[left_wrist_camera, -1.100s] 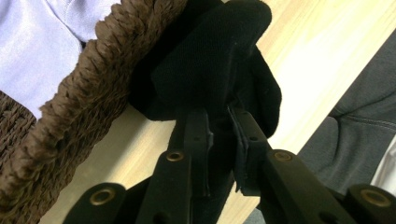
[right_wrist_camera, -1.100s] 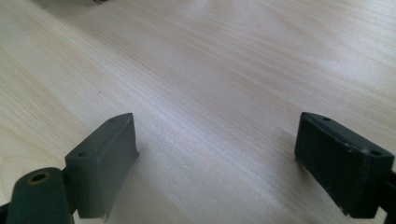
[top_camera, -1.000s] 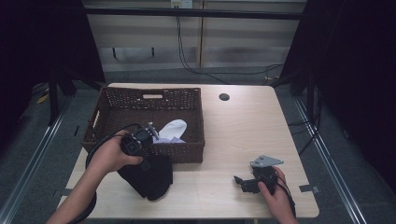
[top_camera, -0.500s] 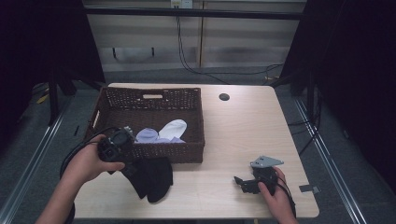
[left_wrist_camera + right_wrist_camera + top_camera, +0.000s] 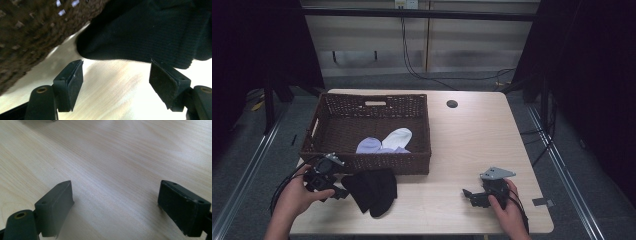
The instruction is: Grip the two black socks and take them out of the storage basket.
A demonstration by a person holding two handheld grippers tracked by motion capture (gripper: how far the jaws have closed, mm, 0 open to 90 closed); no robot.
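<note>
A black sock (image 5: 373,190) lies crumpled on the wooden table (image 5: 472,145), just in front of the brown wicker basket (image 5: 367,162). My left gripper (image 5: 339,193) sits low at the sock's left edge, pointing at it. In the left gripper view its jaws have just been opening and the left gripper (image 5: 116,72) stands open over bare wood. The black sock (image 5: 150,32) lies just beyond its tips and the basket wall (image 5: 22,37) is at the left. My right gripper (image 5: 468,195) rests open at the front right; the right gripper (image 5: 115,195) has only table between its fingers.
Inside the basket lie a white sock (image 5: 398,136) and a pale lilac one (image 5: 369,145). A round cable hole (image 5: 452,104) sits at the table's far side. Bare wood stretches between the basket and the right hand.
My left gripper has moved left and down toward the table's front, off the black sock. The sock, bunched under the gripper before, now lies loose on the table. The right hand has kept still.
</note>
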